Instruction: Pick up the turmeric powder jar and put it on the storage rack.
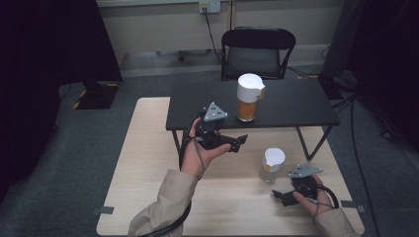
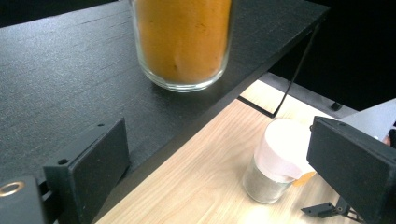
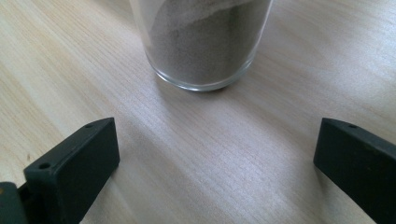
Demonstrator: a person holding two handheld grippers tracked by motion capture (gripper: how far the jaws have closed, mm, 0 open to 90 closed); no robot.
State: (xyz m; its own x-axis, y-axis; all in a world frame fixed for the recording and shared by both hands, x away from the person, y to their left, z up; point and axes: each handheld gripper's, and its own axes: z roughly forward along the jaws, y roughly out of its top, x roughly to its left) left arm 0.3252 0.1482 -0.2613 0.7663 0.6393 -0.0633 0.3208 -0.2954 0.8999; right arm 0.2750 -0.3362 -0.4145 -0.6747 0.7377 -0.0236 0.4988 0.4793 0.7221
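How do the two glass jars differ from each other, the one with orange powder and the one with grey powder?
The orange-powder jar is taller and wider; the grey-powder jar is smaller. The orange-powder jar stands on the black raised shelf, while the grey-powder jar stands on the light wooden table. The left tongs are open near the orange-powder jar; the right tongs are open before the grey-powder jar. Both are upright, clear glass, with white lids.

Illumination is soft and diffuse, apparently from overhead; the wooden table (image 1: 148, 187) is evenly lit, while the room's side areas fall into near black. The small jar (image 2: 275, 163) shows slight blur in the left gripper view. Shadows under the jaws are faint, and no strong glare appears.
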